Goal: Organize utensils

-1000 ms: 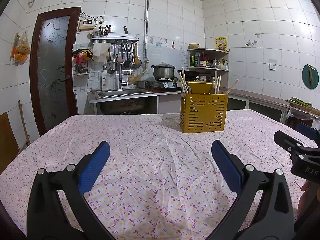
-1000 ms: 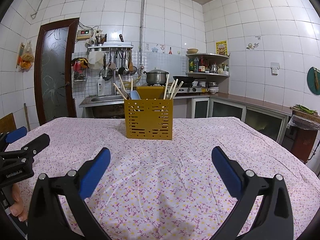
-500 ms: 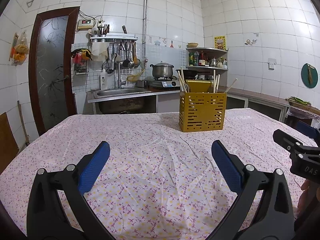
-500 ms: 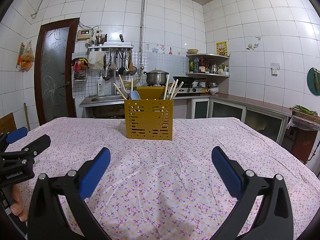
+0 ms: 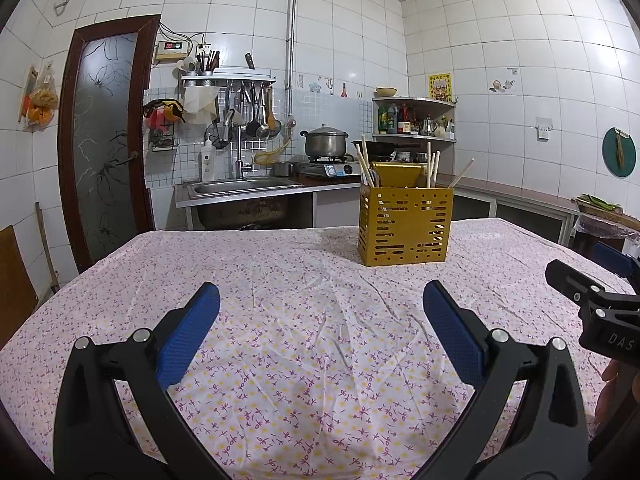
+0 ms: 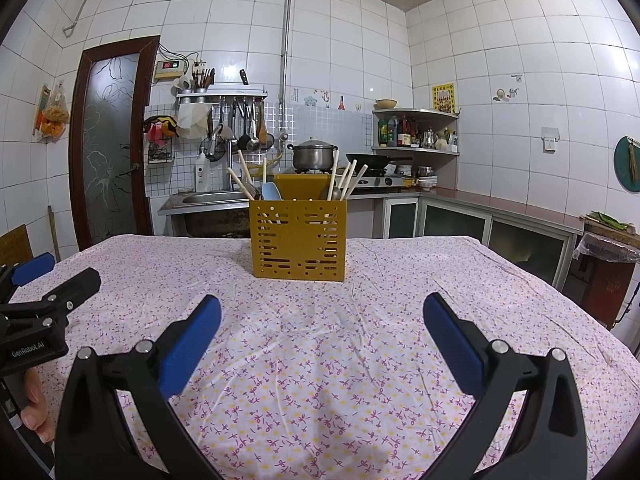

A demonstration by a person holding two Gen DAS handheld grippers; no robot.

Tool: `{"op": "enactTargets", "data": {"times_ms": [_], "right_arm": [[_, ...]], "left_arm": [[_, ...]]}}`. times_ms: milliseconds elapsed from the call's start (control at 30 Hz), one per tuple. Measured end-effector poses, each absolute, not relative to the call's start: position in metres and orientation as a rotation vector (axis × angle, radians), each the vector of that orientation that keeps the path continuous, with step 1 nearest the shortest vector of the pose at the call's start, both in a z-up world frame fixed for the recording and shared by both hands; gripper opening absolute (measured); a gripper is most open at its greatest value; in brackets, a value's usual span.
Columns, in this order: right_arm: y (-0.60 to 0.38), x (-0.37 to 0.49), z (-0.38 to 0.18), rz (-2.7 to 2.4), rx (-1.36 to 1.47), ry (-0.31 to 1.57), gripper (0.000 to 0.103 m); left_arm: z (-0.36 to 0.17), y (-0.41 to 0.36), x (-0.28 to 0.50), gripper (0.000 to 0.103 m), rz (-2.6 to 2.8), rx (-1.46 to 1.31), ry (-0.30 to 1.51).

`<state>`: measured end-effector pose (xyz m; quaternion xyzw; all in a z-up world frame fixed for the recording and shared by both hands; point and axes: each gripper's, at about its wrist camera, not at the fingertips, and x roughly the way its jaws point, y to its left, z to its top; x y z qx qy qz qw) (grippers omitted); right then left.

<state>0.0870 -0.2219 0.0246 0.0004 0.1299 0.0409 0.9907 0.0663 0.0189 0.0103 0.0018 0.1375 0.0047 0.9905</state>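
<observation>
your left gripper point(image 5: 320, 320) and right gripper point(image 6: 322, 322) gape wide and empty; snagging the leaning chopsticks point(image 6: 352, 180) may tip the yellow caddy point(image 6: 298, 240).

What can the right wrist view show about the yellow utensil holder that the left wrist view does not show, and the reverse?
Only the right wrist view shows a blue spoon in the yellow utensil holder, left of its divider. Only the left wrist view shows one chopstick leaning out at the holder's right corner. Both show wooden chopsticks, the floral tablecloth, and open, empty jaws on each gripper.
</observation>
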Motion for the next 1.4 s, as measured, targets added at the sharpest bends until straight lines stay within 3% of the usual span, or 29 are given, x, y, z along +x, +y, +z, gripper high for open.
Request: {"op": "enactTargets", "data": {"times_ms": [1400], "right_arm": [[-0.2210,0.0849,0.0260,0.082,-0.001,0.259,0.099]], "left_arm": [[0.0147,0.0159,0.0667,0.098,0.000,0.001,0.302]]}}
